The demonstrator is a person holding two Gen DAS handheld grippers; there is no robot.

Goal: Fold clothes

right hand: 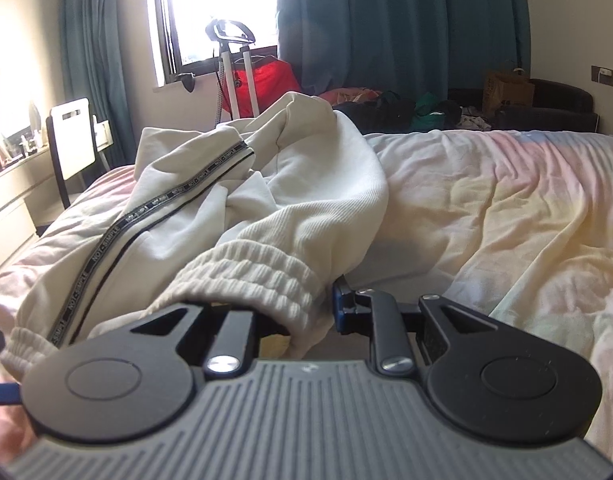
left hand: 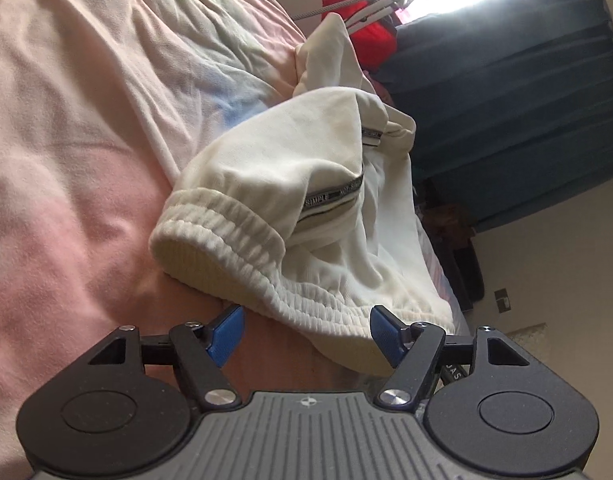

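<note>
Here, a cream sweatshirt [right hand: 234, 200] with a printed black tape stripe [right hand: 154, 208] lies heaped on a bed [right hand: 506, 208] spread with a pastel pink and yellow sheet, near the bed's left edge as the right wrist camera sees it. The right gripper [right hand: 306, 312] has its jaws drawn narrow on the garment's ribbed cuff [right hand: 250, 276], the cloth bunched over the left finger and pressed against the blue pad of the right one. The left gripper [left hand: 304, 334] stands with its jaws wide apart, blue pads [left hand: 225, 334] clear of the fabric, while the ribbed hem [left hand: 234, 240] curves just ahead of and between them. Broad wrinkled sheet lies open to the right of the heap. Beyond the bed's far edge stand teal curtains [right hand: 386, 40], a bright window [right hand: 222, 4] and a chair [right hand: 72, 140].
</note>
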